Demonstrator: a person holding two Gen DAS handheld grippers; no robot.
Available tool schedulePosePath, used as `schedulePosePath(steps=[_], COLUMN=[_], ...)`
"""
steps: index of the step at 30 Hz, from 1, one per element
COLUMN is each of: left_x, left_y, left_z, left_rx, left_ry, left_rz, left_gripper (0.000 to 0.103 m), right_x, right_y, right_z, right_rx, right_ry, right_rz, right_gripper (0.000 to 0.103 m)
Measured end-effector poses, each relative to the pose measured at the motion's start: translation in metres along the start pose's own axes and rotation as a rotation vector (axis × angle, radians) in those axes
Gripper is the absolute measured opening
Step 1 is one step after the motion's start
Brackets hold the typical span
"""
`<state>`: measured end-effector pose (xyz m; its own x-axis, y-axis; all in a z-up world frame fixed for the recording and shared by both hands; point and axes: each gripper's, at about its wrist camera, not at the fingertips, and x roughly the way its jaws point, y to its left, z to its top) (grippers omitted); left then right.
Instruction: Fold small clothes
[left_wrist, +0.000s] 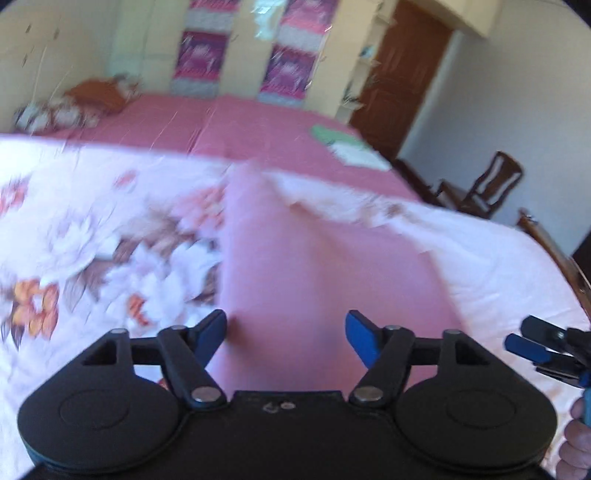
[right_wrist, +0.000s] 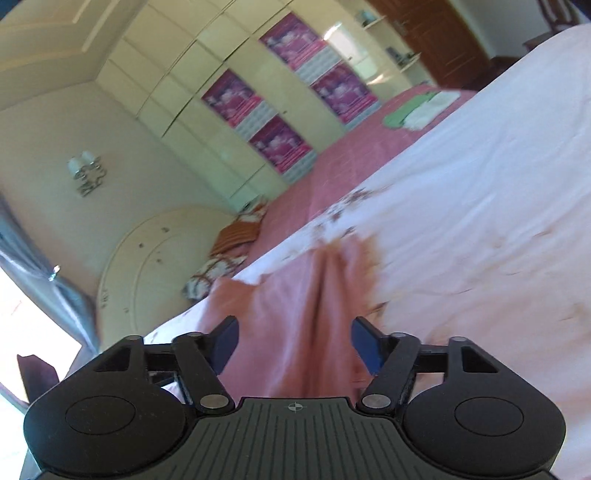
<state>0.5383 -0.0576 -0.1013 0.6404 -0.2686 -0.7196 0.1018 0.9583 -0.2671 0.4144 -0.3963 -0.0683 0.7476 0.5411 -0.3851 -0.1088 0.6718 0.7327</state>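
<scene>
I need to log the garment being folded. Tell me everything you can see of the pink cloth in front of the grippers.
The pink cloth is plain, soft, salmon-pink fabric without print. It lies on the white floral bedspread, stretching away from both grippers. In the right wrist view a lengthwise crease runs down its middle and its far end looks bunched. Both grippers' jaws stand open with the cloth between them; blur hides seams and garment type.

Black gripper (left_wrist: 286, 334) linkages, blue fingertips (left_wrist: 360, 334), silver rivets
</scene>
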Motion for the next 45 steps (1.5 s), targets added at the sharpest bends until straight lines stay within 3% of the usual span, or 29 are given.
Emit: schedulePosePath(steps=[2,3,7,13,14,16,17,20,22,27,30,32,34,37,39,42,45], left_x=[0.015,0.014,0.01,0.007,0.001,-0.02,-0.026,-0.005,0.016,0.013,0.017,0.023,0.036,0.043,0.036,0.023,0.034], left_y=[0.015,0.022,0.017,0.021,0.021,0.022,0.022,0.03,0.041,0.032,0.014,-0.002,-0.015,-0.007,-0.003,0.009,0.014], left_z=[-0.007,-0.012,-0.014,-0.015,-0.01,-0.002,0.004,0.016,0.015,0.018,0.021,0.021,0.017,0.016,0.016,0.02,0.026], left_rx=[-0.044,-0.082,-0.063,-0.061,-0.064,-0.036,-0.025,-0.025,-0.058,-0.028,0.016,0.071,0.117,0.043,0.04,0.02,0.002], left_ry=[0.054,0.036,0.017,0.028,0.022,-0.091,-0.119,-0.032,0.03,0.019,0.038,0.046,0.076,0.084,0.069,0.016,0.042], left_rz=[0.001,-0.022,-0.005,-0.039,-0.05,-0.076,-0.058,0.0,-0.021,-0.055,-0.087,-0.093,-0.048,-0.057,-0.081,-0.104,-0.087], left_gripper=[0.068,0.07,0.07,0.072,0.066,0.065,0.073,0.077,0.08,0.069,0.069,0.074,0.077,0.08,0.071,0.067,0.069], right_x=[0.02,0.028,0.055,0.086,0.089,0.094,0.095,0.103,0.113,0.107,0.084,0.071,0.069,0.084,0.084,0.075,0.074], right_y=[0.003,0.004,0.001,0.001,0.003,0.008,0.012,0.014,0.014,0.042,0.055,0.056,0.04,0.007,0.0,0.003,-0.005], right_z=[-0.005,-0.006,-0.01,-0.014,-0.013,-0.011,-0.011,-0.013,-0.016,-0.018,-0.008,-0.005,-0.006,-0.014,-0.012,-0.002,0.012], right_rx=[-0.016,-0.023,-0.031,-0.075,-0.081,-0.108,-0.124,-0.154,-0.146,-0.337,-0.397,-0.435,-0.414,-0.327,-0.272,-0.265,-0.225], right_ry=[0.064,0.085,0.158,0.252,0.253,0.25,0.254,0.271,0.29,0.237,0.169,0.148,0.164,0.221,0.208,0.16,0.131], right_rz=[-0.01,-0.016,-0.049,-0.078,-0.075,-0.078,-0.081,-0.107,-0.125,-0.174,-0.17,-0.195,-0.241,-0.237,-0.215,-0.202,-0.215], right_gripper=[0.047,0.045,0.044,0.044,0.044,0.031,0.015,0.015,0.015,0.009,0.009,0.009,0.009,0.009,0.009,0.013,0.013])
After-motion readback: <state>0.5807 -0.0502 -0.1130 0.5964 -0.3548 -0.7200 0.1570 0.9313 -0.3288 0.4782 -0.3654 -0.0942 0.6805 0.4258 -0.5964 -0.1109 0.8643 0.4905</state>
